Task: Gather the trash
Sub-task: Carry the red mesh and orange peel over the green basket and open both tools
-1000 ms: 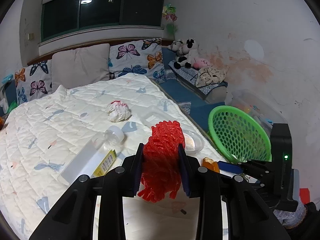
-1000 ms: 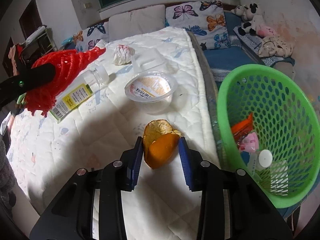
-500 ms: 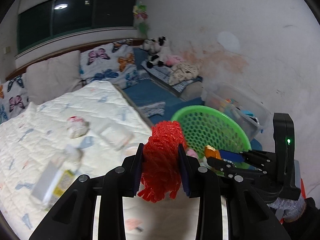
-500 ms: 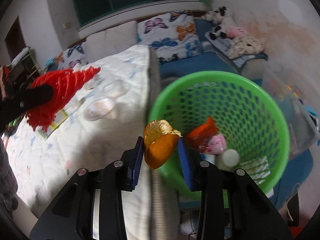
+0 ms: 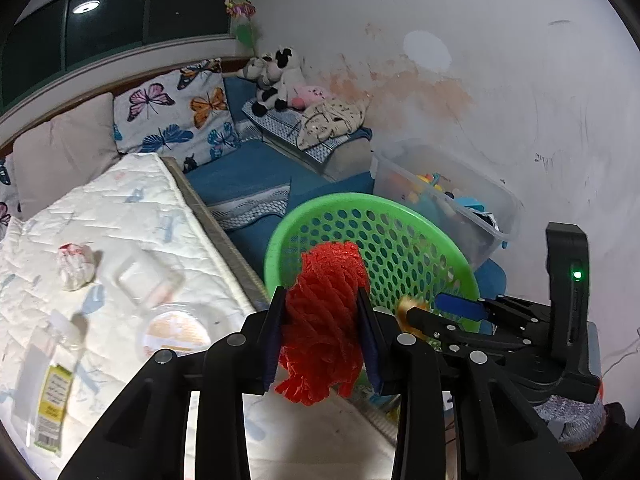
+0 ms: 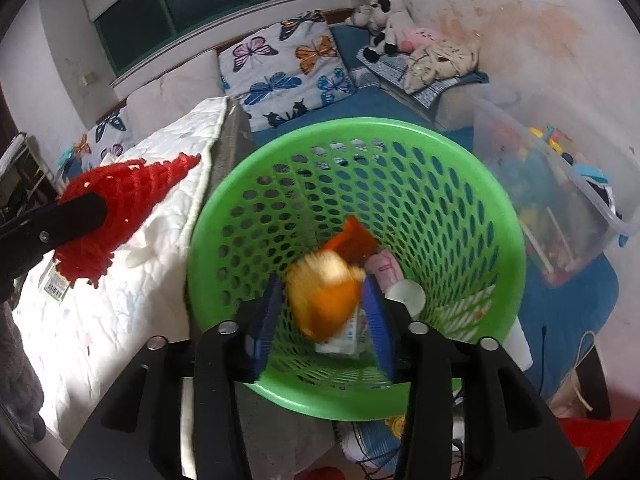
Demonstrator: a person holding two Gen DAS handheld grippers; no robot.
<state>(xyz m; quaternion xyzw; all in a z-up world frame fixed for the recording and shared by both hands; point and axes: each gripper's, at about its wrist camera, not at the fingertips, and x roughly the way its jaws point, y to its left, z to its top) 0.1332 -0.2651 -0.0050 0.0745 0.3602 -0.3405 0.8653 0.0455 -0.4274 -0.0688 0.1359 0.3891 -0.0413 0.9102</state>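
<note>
The peel (image 6: 326, 302), blurred, hangs between the right gripper's (image 6: 325, 312) spread jaws over the basket (image 6: 508, 216), seemingly released. At 9 o'clock the left gripper (image 5: 320, 338) is clamped on the red net (image 5: 324, 328), not yet binned. Inside the basket lie several pieces. Four items remain on the bed (image 5: 132, 200): one bottle (image 5: 52, 376), one cup (image 5: 174, 330), one clear tray (image 5: 146, 276), one wad (image 5: 74, 266).
</note>
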